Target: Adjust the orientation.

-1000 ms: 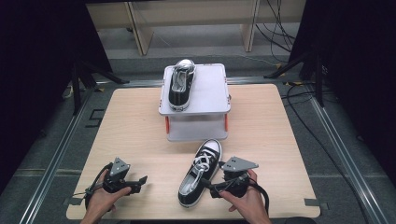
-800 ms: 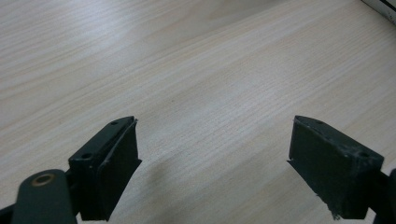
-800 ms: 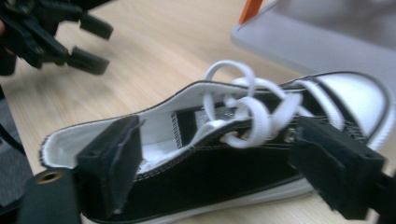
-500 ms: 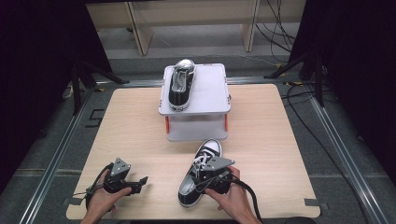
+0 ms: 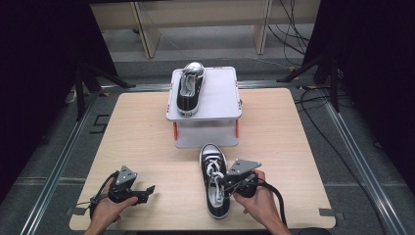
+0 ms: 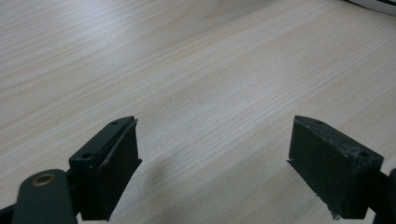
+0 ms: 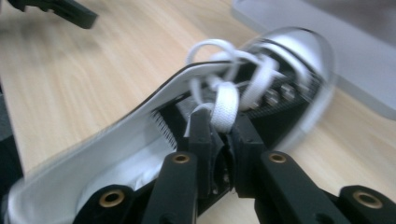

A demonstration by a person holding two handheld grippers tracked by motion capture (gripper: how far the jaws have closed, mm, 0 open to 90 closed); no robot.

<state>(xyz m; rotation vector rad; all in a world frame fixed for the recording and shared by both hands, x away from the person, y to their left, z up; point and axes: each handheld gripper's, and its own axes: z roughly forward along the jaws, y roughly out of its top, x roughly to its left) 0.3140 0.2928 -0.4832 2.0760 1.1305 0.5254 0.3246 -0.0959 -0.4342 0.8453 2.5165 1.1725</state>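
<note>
Right hand-held gripper (image 7: 219, 140) has just closed on the near sneaker's (image 5: 214, 178) tongue.
Sneaker, in front of the grey box (image 5: 208, 115), looks ready to lift; left hand-held gripper (image 6: 215, 168) waits open.

Left gripper (image 5: 147, 190) jaws wide apart; right gripper (image 5: 222, 188) jaws just closing

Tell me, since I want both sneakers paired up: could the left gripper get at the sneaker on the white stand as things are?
Probably yes. The left gripper is open and empty, and bare table lies between it and the sneaker atop the white stand.
</note>
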